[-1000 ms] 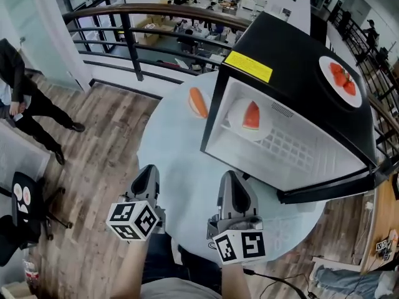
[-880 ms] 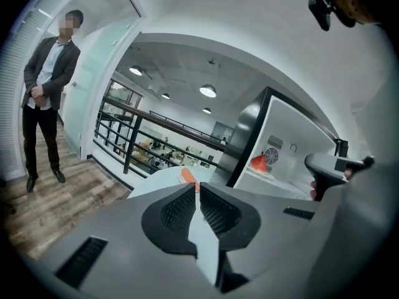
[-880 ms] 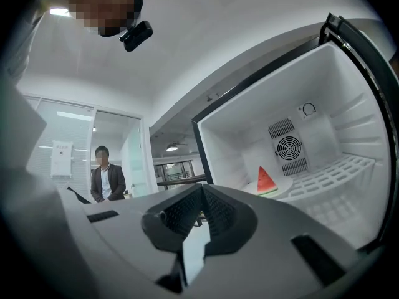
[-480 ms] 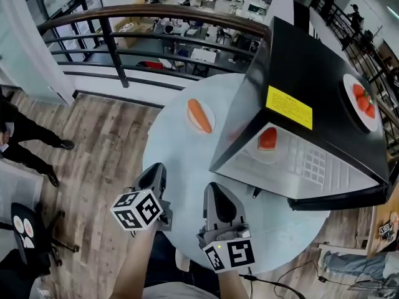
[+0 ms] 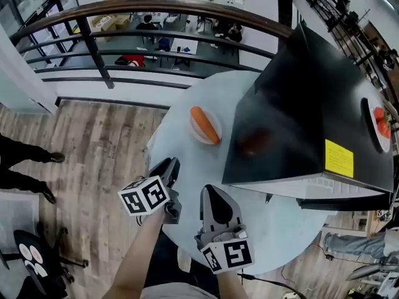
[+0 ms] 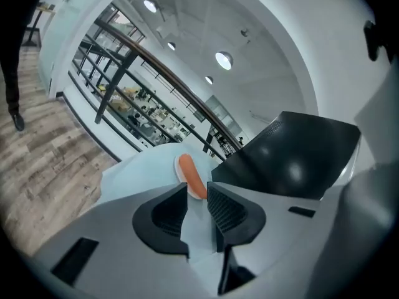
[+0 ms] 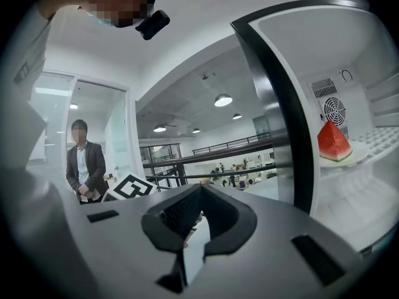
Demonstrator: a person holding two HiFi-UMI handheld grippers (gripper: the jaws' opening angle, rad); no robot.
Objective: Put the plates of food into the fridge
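A white plate with a long orange piece of food lies on the round table, left of the black fridge. My left gripper hangs just short of it. Its jaws have just been opening and hold nothing; the plate shows beyond the gap of this gripper. My right gripper is shut and empty beside it. In the right gripper view the fridge stands open with a watermelon plate on its shelf. Another plate of red food rests on the fridge top.
A dark railing curves behind the table, with an office floor far below. A person in a dark suit stands to the left on the wooden floor. A chair stands at lower left. The fridge's glossy side rises right of the plate.
Both grippers have moved forward over the table towards the orange-food plate. The left jaws have parted. The head view has swung left, so the fridge's inside no longer shows there.
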